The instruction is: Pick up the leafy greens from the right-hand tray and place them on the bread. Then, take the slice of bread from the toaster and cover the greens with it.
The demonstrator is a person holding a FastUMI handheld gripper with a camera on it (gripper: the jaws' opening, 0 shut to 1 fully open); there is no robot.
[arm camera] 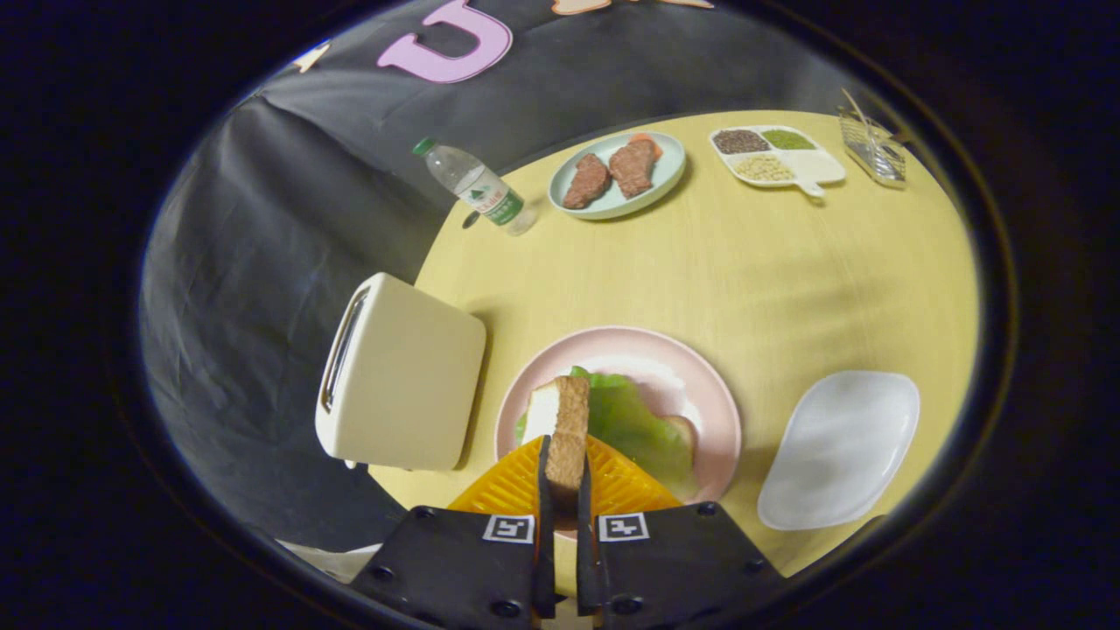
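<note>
The gripper (564,490) pinches a slice of bread (567,429) edge-on, its crust rough and brown, both fingers pressed on it. Just beyond, crinkled leafy greens (639,424) lie on bread on the round pink plate (700,376). The boxy cream toaster (402,372) stands beside it.

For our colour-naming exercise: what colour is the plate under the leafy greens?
Pale pink plate, seen in the gripper view, beyond the gripper shut on the bread slice.
</note>
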